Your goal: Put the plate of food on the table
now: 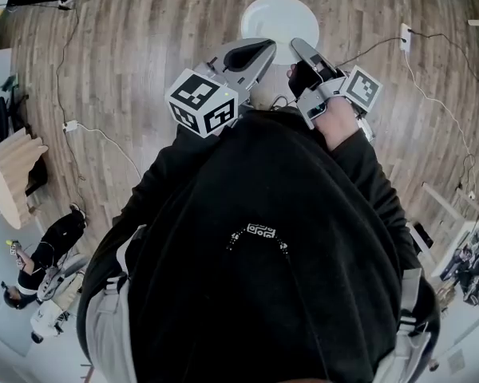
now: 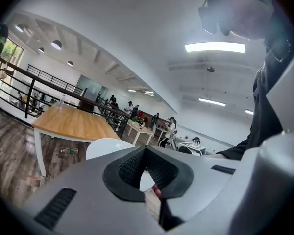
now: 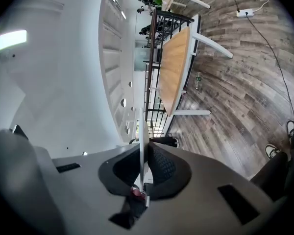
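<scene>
Wood floor [image 1: 144, 54] — white power strip [image 1: 404, 37]

Out front, left hand-held gripper [image 1: 270, 48] and right hand-held gripper [image 1: 297, 46], jaws closed.

The white plate [image 1: 279, 14] fills the space just ahead of the left gripper [image 1: 270, 45] and the right gripper [image 1: 296, 46]. Past the plate, bare wooden floor [image 1: 144, 46] lies open. Further ahead of the left gripper stands a wood-topped table [image 2: 73, 124], with a bottle [image 2: 68, 151] on the floor beneath it. A corded power strip [image 1: 405, 37] lies on the floor to the right of the right gripper. The person's torso [image 1: 255, 238] blocks the way directly behind both.
</scene>
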Motion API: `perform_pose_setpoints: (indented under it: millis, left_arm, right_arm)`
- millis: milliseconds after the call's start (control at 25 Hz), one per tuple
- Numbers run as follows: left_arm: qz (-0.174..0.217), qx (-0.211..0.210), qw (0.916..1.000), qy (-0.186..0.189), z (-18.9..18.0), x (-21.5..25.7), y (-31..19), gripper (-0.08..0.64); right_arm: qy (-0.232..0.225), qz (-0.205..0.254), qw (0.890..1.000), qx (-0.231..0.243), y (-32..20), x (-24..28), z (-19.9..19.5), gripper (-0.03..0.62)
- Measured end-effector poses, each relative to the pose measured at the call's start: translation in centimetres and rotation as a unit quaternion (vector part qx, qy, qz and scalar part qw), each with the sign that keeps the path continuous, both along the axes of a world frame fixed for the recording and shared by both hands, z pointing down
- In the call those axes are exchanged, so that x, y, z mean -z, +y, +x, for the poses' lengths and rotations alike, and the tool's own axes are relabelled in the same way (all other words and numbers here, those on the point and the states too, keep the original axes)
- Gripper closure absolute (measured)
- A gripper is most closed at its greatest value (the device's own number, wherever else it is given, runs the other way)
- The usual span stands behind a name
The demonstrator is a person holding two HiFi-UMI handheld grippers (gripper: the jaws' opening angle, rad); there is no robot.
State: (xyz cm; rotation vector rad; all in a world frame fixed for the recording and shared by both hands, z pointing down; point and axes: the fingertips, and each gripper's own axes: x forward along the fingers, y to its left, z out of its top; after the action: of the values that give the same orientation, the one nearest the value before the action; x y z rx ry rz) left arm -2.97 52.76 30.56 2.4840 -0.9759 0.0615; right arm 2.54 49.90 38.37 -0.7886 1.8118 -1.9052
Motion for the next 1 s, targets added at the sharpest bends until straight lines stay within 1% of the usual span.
perform_pose_setpoints:
  millis: [120,280,400,560,760,1000]
  left_arm:
    - [0.001,-0.004,1.0,-0.003,0.4,0.0,0.1,0.554]
    - [-0.001,-0.008,1.0,-0.005,0.5,-0.3,0.1,0.554]
    - [0.0,-0.014,0.9998,-0.01,2.9,-0.2,0.5,0.554]
    - [-0.005,-0.019,0.9997,-0.014,6.1,-0.8,-0.7,0.554]
    - [-0.017,-0.022,0.9996,-0.004,7.0,-0.9,-0.8,0.554]
    - [-0.016,-0.022,0.9996,-0.005,7.9,-1.1,-1.2,0.554]
  right_arm:
    - [-0.008,-0.008,1.0,-0.007,-0.1,0.0,0.1,0.558]
    - [-0.011,-0.008,1.0,-0.011,-0.2,-0.1,0.2,0.558]
    - [-0.017,-0.004,1.0,-0.016,0.0,0.1,2.6,0.558]
    - [-0.024,0.0,1.0,-0.017,-1.2,-0.4,5.7,0.558]
    - [-0.028,0.002,0.999,-0.023,-1.3,-0.4,6.7,0.558]
    - [-0.036,0.005,0.999,-0.027,-1.8,-0.3,7.6,0.558]
